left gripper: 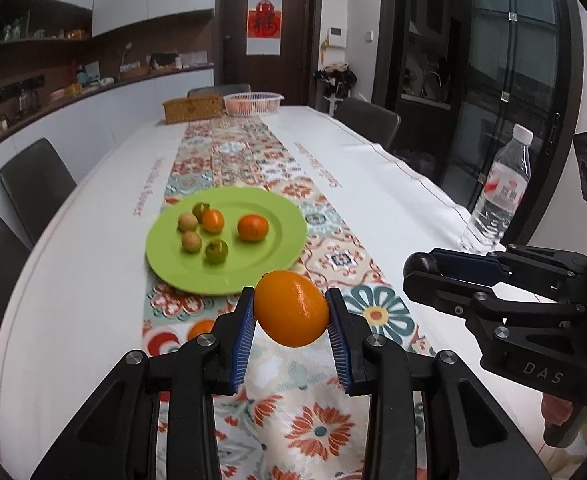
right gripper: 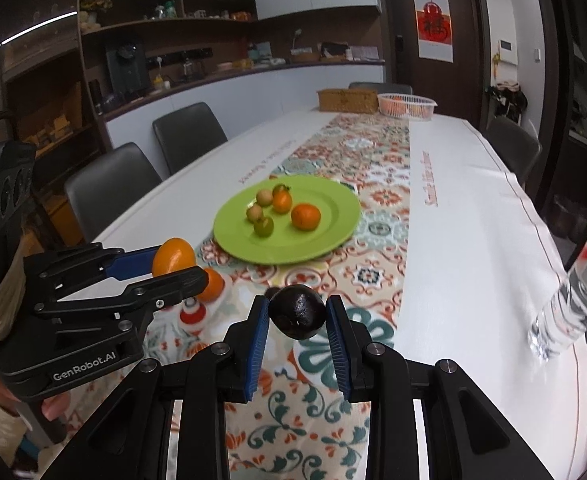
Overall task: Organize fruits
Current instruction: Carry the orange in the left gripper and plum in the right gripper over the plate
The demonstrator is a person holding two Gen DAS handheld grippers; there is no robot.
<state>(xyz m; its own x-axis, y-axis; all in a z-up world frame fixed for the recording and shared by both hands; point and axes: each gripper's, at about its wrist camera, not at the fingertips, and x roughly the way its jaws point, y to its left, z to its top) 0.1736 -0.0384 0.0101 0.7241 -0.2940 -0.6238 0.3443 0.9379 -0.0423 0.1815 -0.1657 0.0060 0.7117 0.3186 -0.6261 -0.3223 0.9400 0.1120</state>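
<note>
Left hand-held gripper [left gripper: 291,312] tilted down clamping orange [left gripper: 291,308], right hand-held gripper [right gripper: 297,314] likewise

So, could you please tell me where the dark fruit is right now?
The dark fruit is clamped in the right hand-held gripper, lifted above the patterned runner, nearer the camera than the green plate.

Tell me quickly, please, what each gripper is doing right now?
Left gripper: closed on an orange fruit.
Right gripper: closed on a dark round fruit.
</note>
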